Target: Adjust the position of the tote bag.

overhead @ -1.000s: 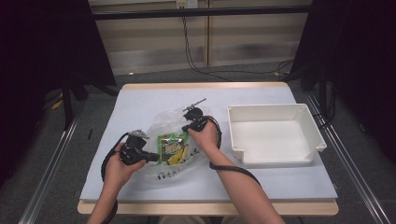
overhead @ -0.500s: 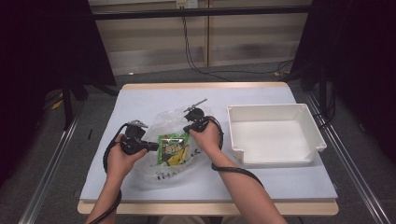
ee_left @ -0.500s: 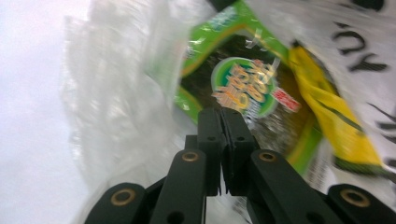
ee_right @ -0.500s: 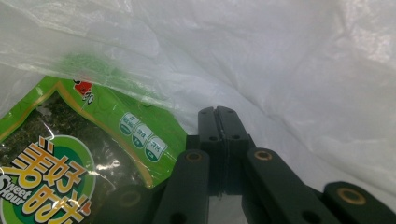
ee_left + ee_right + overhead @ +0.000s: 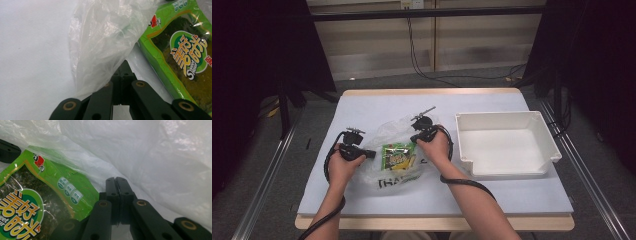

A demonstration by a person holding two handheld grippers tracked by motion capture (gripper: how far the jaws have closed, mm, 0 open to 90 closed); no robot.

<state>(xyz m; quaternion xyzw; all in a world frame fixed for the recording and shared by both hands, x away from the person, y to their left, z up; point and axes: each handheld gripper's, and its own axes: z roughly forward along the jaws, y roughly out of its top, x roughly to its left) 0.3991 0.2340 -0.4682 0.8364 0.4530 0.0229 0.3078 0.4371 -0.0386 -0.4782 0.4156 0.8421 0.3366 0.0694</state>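
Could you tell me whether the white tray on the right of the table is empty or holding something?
Empty. From the high view, the white tray shows only its bare floor, while the snack packet lies at the plastic bag.

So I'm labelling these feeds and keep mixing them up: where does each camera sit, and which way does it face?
High view: fixed above the person's side, looking forward and down on the table; both forearms, left gripper and right gripper at a clear plastic bag, white tray to the right.
Left gripper view: rides the left gripper, looking along its jaws, shut on bag film.
Right gripper view: rides the right gripper, jaws shut on bag film.
Shared: the green snack packet inside the bag appears in all three.
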